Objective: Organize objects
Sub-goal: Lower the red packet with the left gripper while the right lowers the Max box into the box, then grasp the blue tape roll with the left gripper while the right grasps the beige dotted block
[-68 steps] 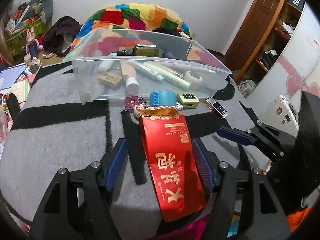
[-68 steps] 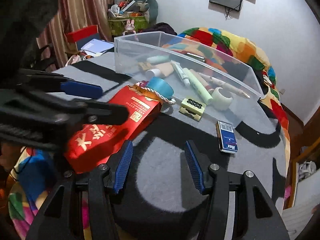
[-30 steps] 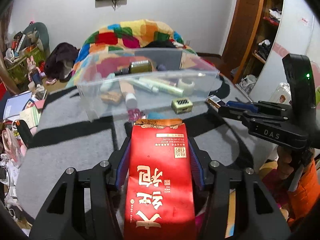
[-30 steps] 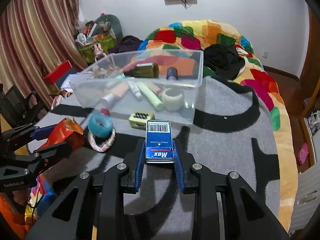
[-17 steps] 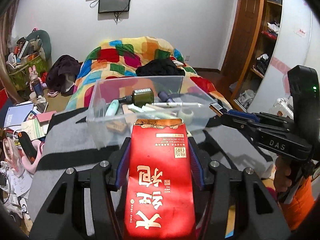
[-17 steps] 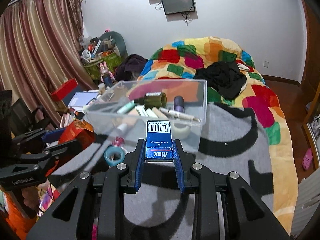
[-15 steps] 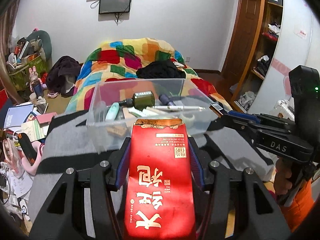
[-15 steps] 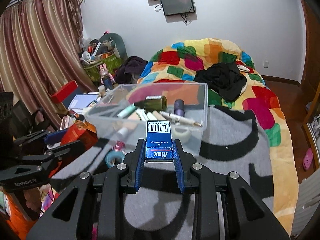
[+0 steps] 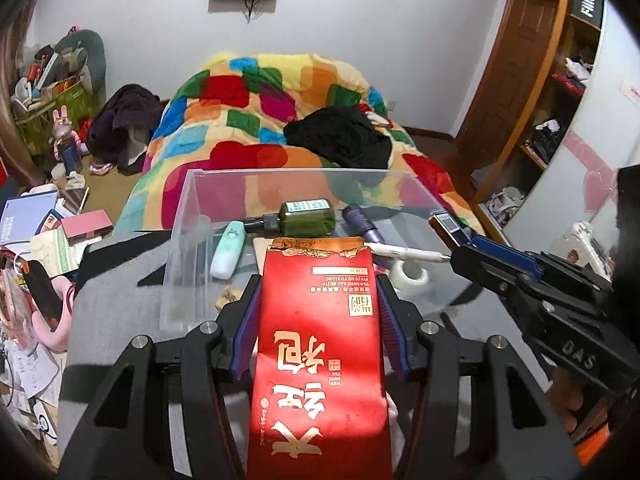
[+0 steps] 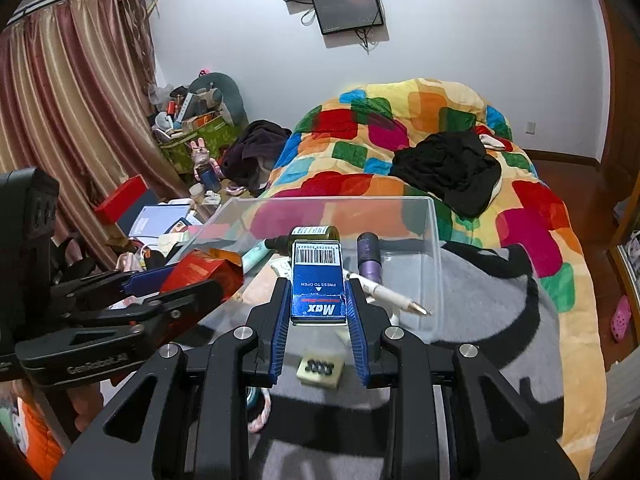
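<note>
My left gripper [image 9: 318, 292] is shut on a red foil pouch [image 9: 320, 352] with gold characters, held above the near wall of the clear plastic bin [image 9: 188, 216]. My right gripper [image 10: 317, 292] is shut on a small blue Max box [image 10: 317, 280] with a barcode, held over the bin [image 10: 434, 240]. The bin holds a dark green bottle [image 9: 306, 218], a mint tube [image 9: 228, 254], a purple tube [image 9: 358, 222], a pen [image 9: 408, 254] and a tape roll [image 9: 410, 276]. The right gripper also shows in the left wrist view [image 9: 460, 244].
The bin sits on a grey and black blanket [image 10: 492, 320]. A cream case with black dots [image 10: 320, 368] and a rope ring [image 10: 258, 412] lie on it below my right gripper. A colourful quilt [image 9: 260, 120] lies behind. Clutter fills the left floor [image 9: 40, 232].
Both grippers have closed on their objects, lifted them off the blanket and carried them forward and up over the bin.
</note>
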Demonstrator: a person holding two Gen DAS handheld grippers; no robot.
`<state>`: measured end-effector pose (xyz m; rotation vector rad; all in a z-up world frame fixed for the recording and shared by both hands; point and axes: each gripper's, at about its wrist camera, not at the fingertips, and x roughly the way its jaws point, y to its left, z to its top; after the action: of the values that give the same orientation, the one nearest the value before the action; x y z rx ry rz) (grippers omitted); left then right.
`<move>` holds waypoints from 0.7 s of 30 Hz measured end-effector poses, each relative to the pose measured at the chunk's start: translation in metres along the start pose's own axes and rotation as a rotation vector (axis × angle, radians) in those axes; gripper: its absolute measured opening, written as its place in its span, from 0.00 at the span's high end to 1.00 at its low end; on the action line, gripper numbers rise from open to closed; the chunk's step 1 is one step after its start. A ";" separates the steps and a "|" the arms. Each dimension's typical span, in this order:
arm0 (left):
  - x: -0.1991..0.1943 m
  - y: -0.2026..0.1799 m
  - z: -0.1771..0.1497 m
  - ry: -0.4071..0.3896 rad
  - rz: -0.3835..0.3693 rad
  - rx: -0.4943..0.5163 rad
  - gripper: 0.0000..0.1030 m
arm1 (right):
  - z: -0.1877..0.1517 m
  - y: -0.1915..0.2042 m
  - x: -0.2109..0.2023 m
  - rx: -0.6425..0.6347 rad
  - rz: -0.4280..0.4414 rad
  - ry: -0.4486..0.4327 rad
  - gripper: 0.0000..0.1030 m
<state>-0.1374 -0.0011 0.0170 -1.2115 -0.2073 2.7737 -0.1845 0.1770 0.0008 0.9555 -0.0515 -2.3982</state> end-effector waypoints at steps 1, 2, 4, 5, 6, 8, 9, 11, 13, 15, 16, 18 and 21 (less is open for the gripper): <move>0.006 0.001 0.003 0.010 0.009 0.005 0.48 | 0.002 0.001 0.005 -0.003 -0.004 0.008 0.76; 0.009 0.001 0.005 0.018 0.015 0.006 0.48 | 0.003 0.000 0.009 -0.003 -0.006 0.012 0.76; 0.017 0.001 0.008 0.039 0.019 0.013 0.48 | 0.005 0.001 0.018 -0.006 -0.011 0.031 0.76; 0.019 0.001 0.009 0.043 0.022 0.014 0.48 | 0.006 0.002 0.024 -0.009 -0.015 0.041 0.76; 0.020 0.001 0.009 0.049 0.026 0.017 0.48 | 0.006 0.003 0.027 -0.012 -0.017 0.048 0.76; 0.023 0.001 0.011 0.053 0.032 0.017 0.48 | 0.006 0.004 0.035 -0.022 -0.023 0.066 0.76; 0.023 0.001 0.012 0.054 0.036 0.015 0.48 | 0.005 0.005 0.039 -0.028 -0.025 0.074 0.76; 0.021 0.001 0.013 0.053 0.031 0.010 0.48 | 0.004 0.007 0.045 -0.040 -0.029 0.089 0.76; 0.017 0.002 0.014 0.042 0.025 0.007 0.48 | 0.002 0.009 0.048 -0.046 -0.033 0.101 0.75; 0.011 0.002 0.014 0.029 0.030 0.012 0.47 | 0.000 0.009 0.049 -0.046 -0.030 0.109 0.75; 0.008 0.002 0.014 0.018 0.034 0.014 0.47 | -0.001 0.009 0.049 -0.045 -0.029 0.110 0.75; 0.002 0.002 0.013 0.006 0.032 0.018 0.46 | -0.001 0.008 0.047 -0.040 -0.028 0.109 0.75; -0.007 0.002 0.009 -0.012 0.033 0.021 0.41 | -0.002 0.005 0.041 -0.033 -0.014 0.106 0.75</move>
<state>-0.1392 -0.0047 0.0279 -1.2042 -0.1594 2.8050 -0.2055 0.1520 -0.0250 1.0695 0.0342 -2.3497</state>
